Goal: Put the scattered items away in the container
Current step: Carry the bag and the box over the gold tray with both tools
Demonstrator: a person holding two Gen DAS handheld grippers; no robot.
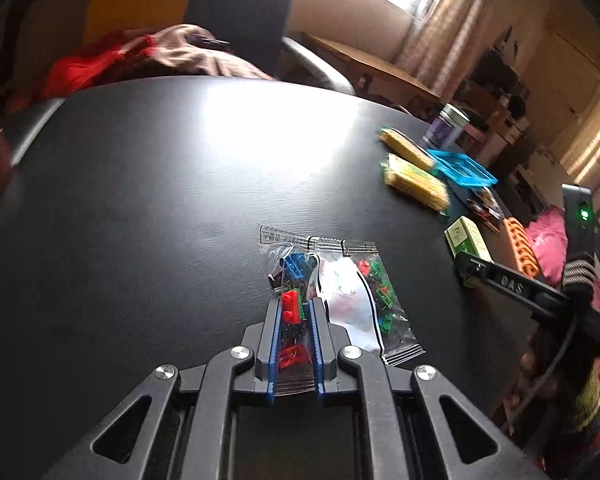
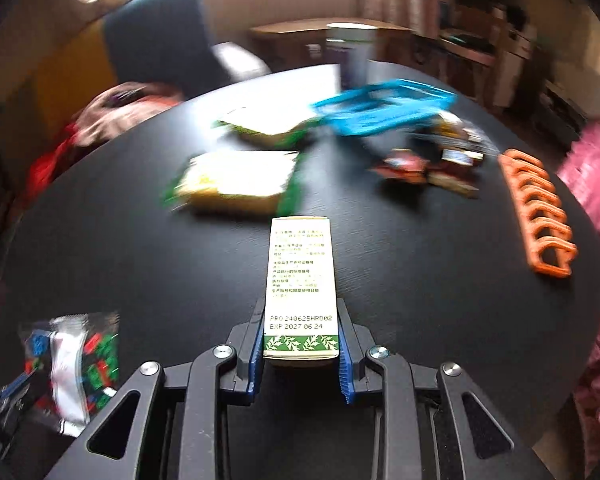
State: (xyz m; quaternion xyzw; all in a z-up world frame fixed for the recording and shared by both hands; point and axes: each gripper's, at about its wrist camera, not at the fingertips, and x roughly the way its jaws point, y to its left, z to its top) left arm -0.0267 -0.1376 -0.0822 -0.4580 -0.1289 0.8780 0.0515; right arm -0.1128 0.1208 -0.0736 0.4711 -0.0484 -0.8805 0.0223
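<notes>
Our left gripper (image 1: 296, 304) is clamped on a clear bag of toy bricks (image 1: 332, 292) over the black table (image 1: 140, 200). Our right gripper (image 2: 300, 316) grips a white-and-green carton (image 2: 300, 272) by its near end. The blue basket (image 2: 384, 110) sits at the far edge, beside two yellow packets (image 2: 236, 180).

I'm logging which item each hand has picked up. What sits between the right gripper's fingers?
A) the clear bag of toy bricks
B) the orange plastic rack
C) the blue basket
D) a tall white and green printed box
D: in the right wrist view the white and green box sits between the pads of the right gripper, which press on its sides.
</notes>
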